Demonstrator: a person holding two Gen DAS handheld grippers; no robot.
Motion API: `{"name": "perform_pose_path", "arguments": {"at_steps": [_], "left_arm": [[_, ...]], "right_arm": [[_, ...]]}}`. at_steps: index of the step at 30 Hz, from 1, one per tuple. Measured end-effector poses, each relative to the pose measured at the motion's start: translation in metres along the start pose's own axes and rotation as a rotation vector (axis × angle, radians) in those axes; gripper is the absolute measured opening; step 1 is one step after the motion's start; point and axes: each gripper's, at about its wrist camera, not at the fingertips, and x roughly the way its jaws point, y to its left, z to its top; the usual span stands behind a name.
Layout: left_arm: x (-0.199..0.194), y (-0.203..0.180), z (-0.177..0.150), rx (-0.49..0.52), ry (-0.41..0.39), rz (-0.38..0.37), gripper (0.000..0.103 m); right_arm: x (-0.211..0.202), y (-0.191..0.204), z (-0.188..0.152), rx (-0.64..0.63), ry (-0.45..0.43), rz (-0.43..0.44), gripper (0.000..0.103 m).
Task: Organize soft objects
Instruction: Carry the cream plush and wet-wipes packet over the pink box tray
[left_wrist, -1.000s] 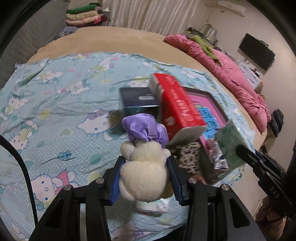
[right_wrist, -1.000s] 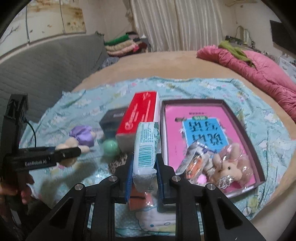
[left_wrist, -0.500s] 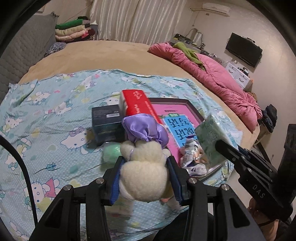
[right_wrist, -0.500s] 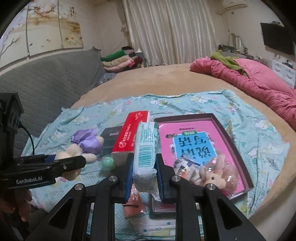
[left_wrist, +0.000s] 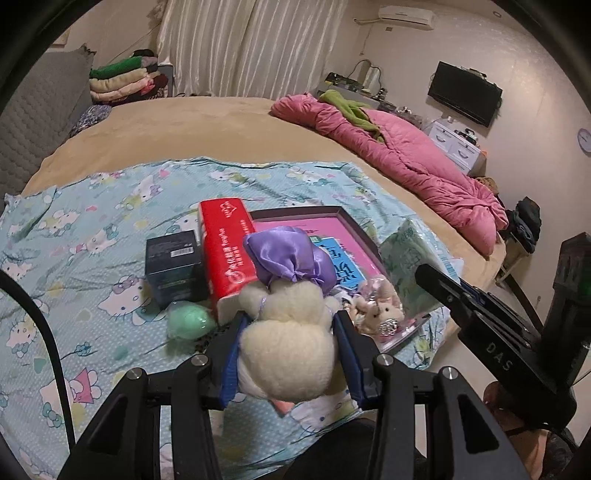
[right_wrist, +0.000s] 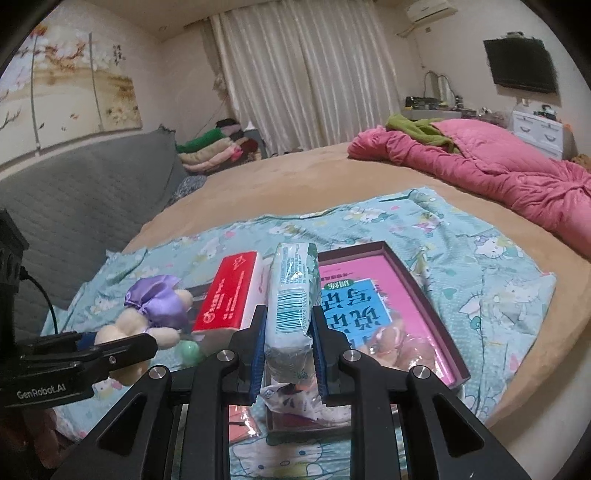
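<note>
Clamping cream plush toy (left_wrist: 288, 354) (purple satin bonnet), left claw (left_wrist: 290, 354)

Cream plush doll (left_wrist: 288, 350) w/ purple satin bonnet, held upright above bedsheet; green-white tissue pack (right_wrist: 293, 291) held on edge.

bed (left_wrist: 207, 129) with tan cover, round-edged. light blue cartoon-cat sheet (left_wrist: 92, 236) spread over the near part, wrinkled. on the sheet: dark box (left_wrist: 173, 269), red box (left_wrist: 225, 254) touching its right side, green ball (left_wrist: 190, 321) just in front of both, shallow dark tray (left_wrist: 364, 236) with pink lining right of the red box. small packets on the sheet near the tray's front edge, too hidden to tell. pink quilt (left_wrist: 406, 162) bunched along the far right edge, green cloth (left_wrist: 347, 107) on it. folded stack (left_wrist: 122, 81) beyond the bed's far left edge.
</note>
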Motion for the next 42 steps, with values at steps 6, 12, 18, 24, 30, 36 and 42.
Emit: {"name": "perform_pose_path", "arguments": {"at_steps": [6,12,18,24,30,36,42], "left_arm": [[0.001,-0.018,0.004,0.024,-0.008,-0.015,0.046],[0.004,-0.032,0.006,0.044,-0.011,-0.029,0.046],[0.009,-0.043,0.007,0.063,-0.008,-0.039,0.046],[0.015,-0.053,0.008,0.077,-0.006,-0.050,0.046],[0.024,-0.063,0.009,0.087,0.001,-0.060,0.046],[0.037,-0.072,0.006,0.100,0.018,-0.074,0.046],[0.053,-0.078,-0.002,0.106,0.052,-0.083,0.046]], "right_arm": [[-0.007,-0.013,0.002,0.024,-0.024,-0.019,0.023],[-0.014,-0.024,0.004,0.033,-0.046,-0.045,0.023],[-0.019,-0.034,0.006,0.049,-0.060,-0.071,0.023],[-0.021,-0.042,0.006,0.054,-0.063,-0.085,0.023],[-0.022,-0.049,0.006,0.057,-0.063,-0.102,0.023],[-0.024,-0.062,0.005,0.071,-0.071,-0.127,0.023],[-0.022,-0.073,0.002,0.096,-0.062,-0.133,0.023]]}}
